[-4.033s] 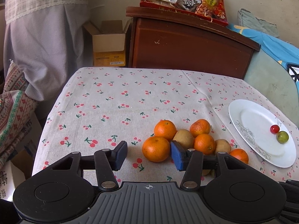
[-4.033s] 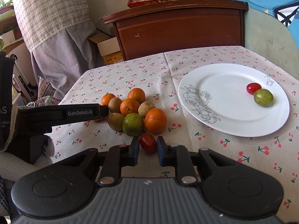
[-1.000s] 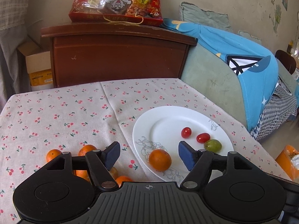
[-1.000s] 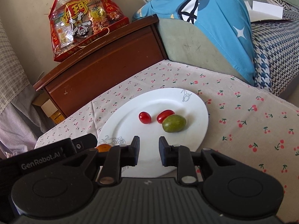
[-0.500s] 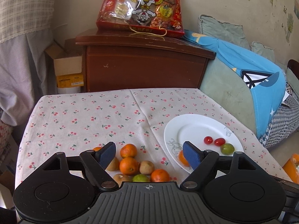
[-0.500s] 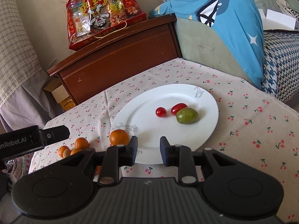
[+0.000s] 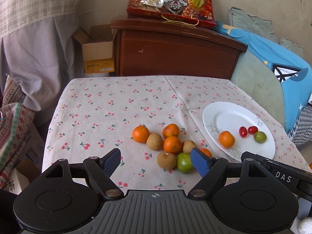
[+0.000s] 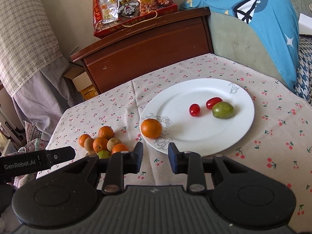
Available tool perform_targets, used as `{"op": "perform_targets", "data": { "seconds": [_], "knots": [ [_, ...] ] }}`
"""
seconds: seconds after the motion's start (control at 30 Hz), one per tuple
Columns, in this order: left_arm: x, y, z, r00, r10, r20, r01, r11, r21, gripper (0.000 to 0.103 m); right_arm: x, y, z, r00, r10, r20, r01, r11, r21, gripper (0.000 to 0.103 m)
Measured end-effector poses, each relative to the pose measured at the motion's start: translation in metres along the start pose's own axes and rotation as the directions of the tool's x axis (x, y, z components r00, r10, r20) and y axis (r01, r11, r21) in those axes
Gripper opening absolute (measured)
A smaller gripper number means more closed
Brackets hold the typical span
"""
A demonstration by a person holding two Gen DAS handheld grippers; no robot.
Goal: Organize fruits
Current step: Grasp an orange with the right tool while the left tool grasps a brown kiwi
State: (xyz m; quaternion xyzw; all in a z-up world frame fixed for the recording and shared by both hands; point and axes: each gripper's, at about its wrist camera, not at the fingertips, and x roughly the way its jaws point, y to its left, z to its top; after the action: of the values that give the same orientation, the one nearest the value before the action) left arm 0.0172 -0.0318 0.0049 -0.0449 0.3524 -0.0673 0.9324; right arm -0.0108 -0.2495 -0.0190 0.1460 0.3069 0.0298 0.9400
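Observation:
A white plate (image 7: 230, 115) (image 8: 239, 136) at the table's right holds an orange (image 7: 226, 139) (image 8: 151, 128), two cherry tomatoes (image 7: 247, 131) (image 8: 194, 110) and a green fruit (image 7: 260, 136) (image 8: 223, 110). A pile of oranges, kiwis and a green fruit (image 7: 171, 145) (image 8: 103, 143) lies on the cloth left of the plate. My left gripper (image 7: 156, 162) is open and empty, above the cloth just in front of the pile. My right gripper (image 8: 155, 155) is open and empty, at the plate's near edge.
The table has a cherry-print cloth (image 7: 117, 109). Behind it stand a brown wooden cabinet (image 7: 175, 52) with a red snack bag (image 7: 171, 2) and a cardboard box (image 7: 97, 54). A bed with blue bedding (image 8: 263, 19) lies to the right.
My left gripper has pulled back from the plate to the left, toward the fruit pile, leaving an orange on the plate. My right gripper has drawn back from the plate a little.

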Motion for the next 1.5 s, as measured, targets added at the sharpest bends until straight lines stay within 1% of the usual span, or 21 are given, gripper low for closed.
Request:
{"op": "perform_targets", "data": {
  "seconds": [0.1, 0.3, 0.57, 0.73, 0.87, 1.0, 1.17, 1.27, 1.37, 1.5],
  "knots": [
    [0.004, 0.008, -0.006, 1.000, 0.025, -0.015, -0.025, 1.000, -0.007, 0.080, 0.002, 0.007, -0.002, 0.999, 0.028, -0.015, -0.029, 0.999, -0.019, 0.030],
    [0.007, 0.014, -0.011, 0.999, 0.034, -0.025, -0.034, 0.999, -0.010, 0.080, 0.009, 0.018, -0.007, 0.997, 0.064, -0.041, -0.066, 0.996, -0.054, 0.030],
    [0.013, 0.017, -0.019, 0.999, 0.017, -0.043, -0.017, 1.000, 0.001, 0.079, 0.023, 0.027, -0.009, 0.994, 0.095, -0.061, -0.100, 0.992, -0.077, 0.030],
    [0.017, 0.018, -0.023, 0.999, 0.005, -0.049, -0.005, 1.000, 0.003, 0.077, 0.033, 0.027, -0.008, 0.992, 0.105, -0.068, -0.110, 0.992, -0.067, 0.030],
    [0.020, 0.017, -0.025, 0.999, -0.018, -0.044, 0.018, 1.000, 0.009, 0.076, 0.038, 0.028, -0.007, 0.991, 0.111, -0.070, -0.116, 0.991, -0.063, 0.030],
    [0.024, 0.013, -0.027, 0.999, -0.012, -0.042, 0.014, 0.999, 0.030, 0.072, 0.045, 0.029, -0.007, 0.989, 0.123, -0.077, -0.128, 0.990, -0.059, 0.030],
    [0.030, 0.014, -0.029, 0.999, -0.011, -0.044, 0.012, 1.000, 0.025, 0.068, 0.053, 0.030, -0.008, 0.988, 0.126, -0.084, -0.131, 0.990, -0.055, 0.029],
    [0.032, 0.015, -0.029, 0.999, -0.012, -0.034, 0.013, 1.000, 0.027, 0.066, 0.055, 0.029, -0.008, 0.989, 0.126, -0.082, -0.130, 0.990, -0.047, 0.028],
    [0.034, 0.013, -0.029, 0.999, -0.027, -0.021, 0.027, 0.999, 0.034, 0.063, 0.053, 0.026, -0.007, 0.989, 0.126, -0.084, -0.129, 0.991, -0.038, 0.027],
    [0.036, 0.009, -0.029, 0.999, -0.045, -0.008, 0.045, 0.998, 0.050, 0.058, 0.047, 0.019, -0.007, 0.990, 0.106, -0.090, -0.109, 0.994, -0.030, 0.027]
  ]
}}
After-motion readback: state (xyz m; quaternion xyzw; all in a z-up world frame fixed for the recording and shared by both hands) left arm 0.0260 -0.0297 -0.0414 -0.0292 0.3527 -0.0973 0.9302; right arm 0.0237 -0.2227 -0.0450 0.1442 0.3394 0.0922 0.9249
